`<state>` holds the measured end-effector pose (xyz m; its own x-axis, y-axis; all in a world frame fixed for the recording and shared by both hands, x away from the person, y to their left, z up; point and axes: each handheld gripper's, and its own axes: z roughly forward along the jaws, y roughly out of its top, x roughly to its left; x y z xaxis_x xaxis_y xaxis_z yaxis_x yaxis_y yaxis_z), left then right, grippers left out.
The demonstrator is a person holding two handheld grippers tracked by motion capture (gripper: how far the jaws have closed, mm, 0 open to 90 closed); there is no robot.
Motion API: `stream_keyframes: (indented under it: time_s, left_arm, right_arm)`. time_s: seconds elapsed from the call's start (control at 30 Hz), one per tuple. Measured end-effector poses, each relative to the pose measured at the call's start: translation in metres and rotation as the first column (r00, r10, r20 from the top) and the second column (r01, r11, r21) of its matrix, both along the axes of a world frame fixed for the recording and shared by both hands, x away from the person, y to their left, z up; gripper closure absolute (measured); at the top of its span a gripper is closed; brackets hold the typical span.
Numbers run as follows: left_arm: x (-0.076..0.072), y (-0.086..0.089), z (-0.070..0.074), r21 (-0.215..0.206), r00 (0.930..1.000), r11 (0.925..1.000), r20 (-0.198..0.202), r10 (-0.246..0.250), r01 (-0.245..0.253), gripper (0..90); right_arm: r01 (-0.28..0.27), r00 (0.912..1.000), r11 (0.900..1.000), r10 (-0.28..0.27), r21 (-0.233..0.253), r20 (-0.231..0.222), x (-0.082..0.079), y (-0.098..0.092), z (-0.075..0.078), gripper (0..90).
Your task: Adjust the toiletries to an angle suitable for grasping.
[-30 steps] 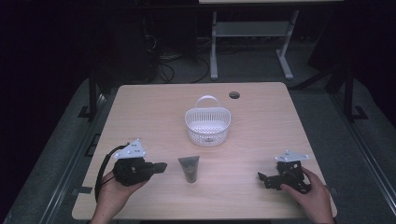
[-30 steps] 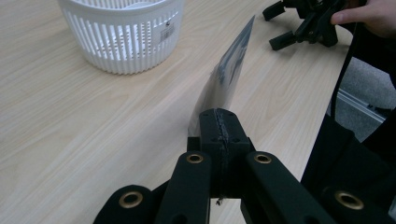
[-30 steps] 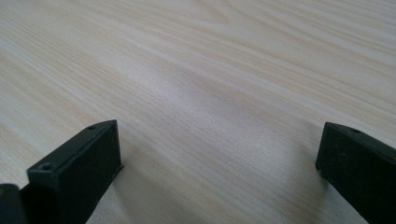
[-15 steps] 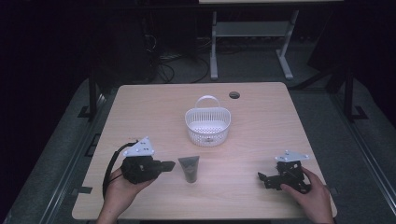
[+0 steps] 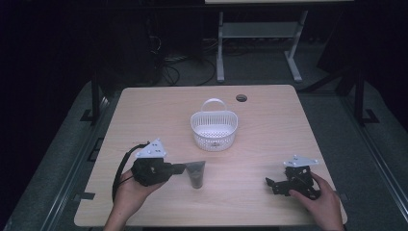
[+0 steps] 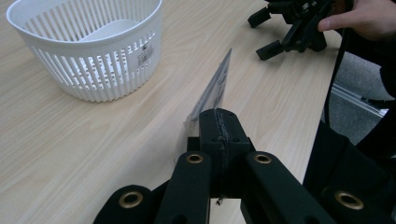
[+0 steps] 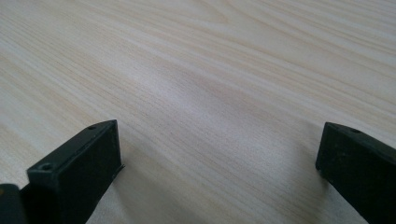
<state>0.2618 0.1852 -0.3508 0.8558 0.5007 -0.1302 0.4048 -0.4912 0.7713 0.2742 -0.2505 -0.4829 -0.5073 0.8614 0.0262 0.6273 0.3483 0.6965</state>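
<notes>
Both hands low; left gripper [image 5: 179,168] clamps tube [image 5: 196,173] edge.

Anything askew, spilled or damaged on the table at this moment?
Nothing stands out. The white slatted basket stands upright and intact. The left gripper is shut on the flat crimped end of the dark tube. The right gripper rests open on the bare tabletop. No spill shows.
</notes>
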Motion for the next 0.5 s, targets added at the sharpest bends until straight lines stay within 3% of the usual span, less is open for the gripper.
stream_keyframes:
  time_s: [0.5]
  left_arm:
    - [0.0102,-0.0003,-0.0027,0.018,0.9999,0.9997,0.006,0.013,-0.013,89.8]
  right_arm:
    - [0.000,1.0000,1.000,0.000,-0.001,0.000,0.0000,0.0000,0.0001,0.0]
